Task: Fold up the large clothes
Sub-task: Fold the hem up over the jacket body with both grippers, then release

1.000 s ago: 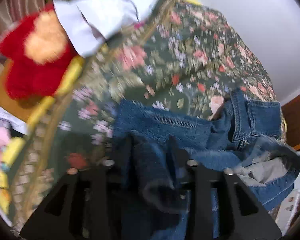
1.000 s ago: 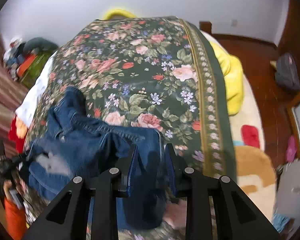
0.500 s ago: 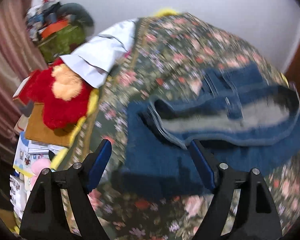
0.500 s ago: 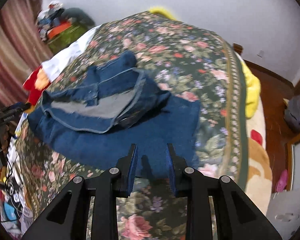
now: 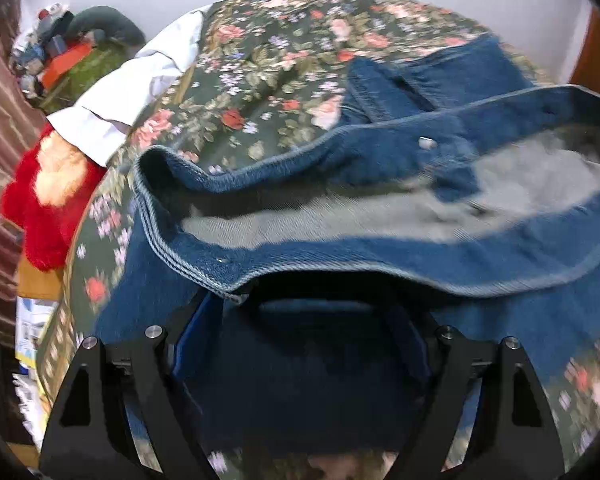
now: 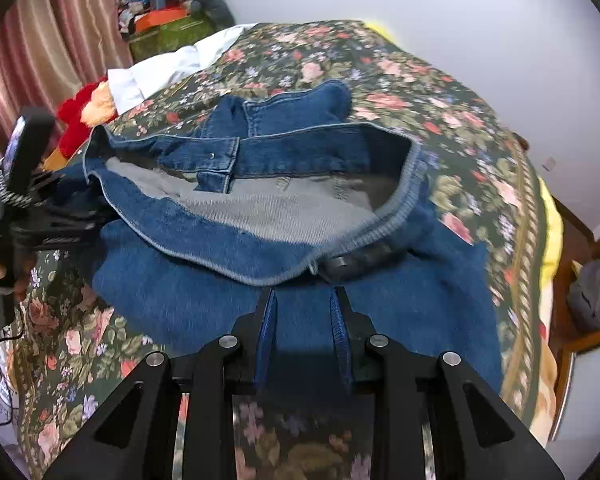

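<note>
Blue jeans (image 6: 284, 240) lie partly folded on the flowered bedspread (image 6: 440, 92), waistband open and grey inside showing. In the left wrist view the jeans (image 5: 340, 208) fill the frame. My left gripper (image 5: 300, 328) is open, its wide-spread fingers at the near edge of the denim under the waistband. It also shows at the left of the right wrist view (image 6: 60, 216). My right gripper (image 6: 304, 312) has its fingers close together over the near edge of the denim; whether cloth is pinched is unclear.
A white shirt (image 6: 172, 68) and a red plush toy (image 5: 48, 200) lie at the bed's left edge. A clutter pile (image 6: 168, 12) stands by the striped curtain. A yellow blanket (image 6: 552, 232) and wooden floor lie to the right.
My left gripper let go of the denim and opened wide, then moved close to the waistband. The jeans came down flat on the bed. My right gripper moved in closer.
</note>
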`<state>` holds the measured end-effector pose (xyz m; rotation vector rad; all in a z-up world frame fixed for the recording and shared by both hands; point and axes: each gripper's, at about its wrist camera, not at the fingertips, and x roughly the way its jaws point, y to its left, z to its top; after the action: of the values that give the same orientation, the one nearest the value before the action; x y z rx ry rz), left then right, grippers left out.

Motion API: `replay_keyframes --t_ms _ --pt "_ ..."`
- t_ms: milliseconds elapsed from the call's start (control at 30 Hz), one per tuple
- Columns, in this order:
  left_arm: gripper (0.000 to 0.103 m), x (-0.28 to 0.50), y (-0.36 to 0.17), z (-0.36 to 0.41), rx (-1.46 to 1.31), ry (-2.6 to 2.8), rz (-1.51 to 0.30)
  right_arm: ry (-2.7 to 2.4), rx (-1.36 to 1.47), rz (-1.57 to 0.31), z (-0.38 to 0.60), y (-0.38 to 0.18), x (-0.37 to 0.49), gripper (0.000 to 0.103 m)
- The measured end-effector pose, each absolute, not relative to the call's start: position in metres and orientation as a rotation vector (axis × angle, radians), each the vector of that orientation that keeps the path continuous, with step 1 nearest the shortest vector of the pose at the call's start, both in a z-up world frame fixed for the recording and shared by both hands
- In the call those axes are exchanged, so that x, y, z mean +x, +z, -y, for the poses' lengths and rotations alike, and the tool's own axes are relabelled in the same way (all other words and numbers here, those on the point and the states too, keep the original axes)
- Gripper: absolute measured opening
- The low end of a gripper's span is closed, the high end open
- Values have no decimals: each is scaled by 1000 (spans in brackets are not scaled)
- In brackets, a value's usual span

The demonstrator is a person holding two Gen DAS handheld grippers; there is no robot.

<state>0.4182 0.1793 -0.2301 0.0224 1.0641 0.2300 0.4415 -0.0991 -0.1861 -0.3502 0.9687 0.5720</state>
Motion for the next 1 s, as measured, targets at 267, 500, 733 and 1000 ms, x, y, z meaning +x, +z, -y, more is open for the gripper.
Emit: replay_keyframes --t_ms 267,500,733,1000 --pt "81 468 -225 -229 -66 377 -1014 465 -158 -995 104 -200 520 24" --pt "81 469 -232 -266 -267 386 -1043 481 108 -1085 128 -212 548 24" --pt "81 436 -194 -240 -267 318 -985 482 26 -1018 125 -172 516 24" --pt "81 424 -185 -170 -207 106 -1009 576 -245 -1033 95 -175 456 24"
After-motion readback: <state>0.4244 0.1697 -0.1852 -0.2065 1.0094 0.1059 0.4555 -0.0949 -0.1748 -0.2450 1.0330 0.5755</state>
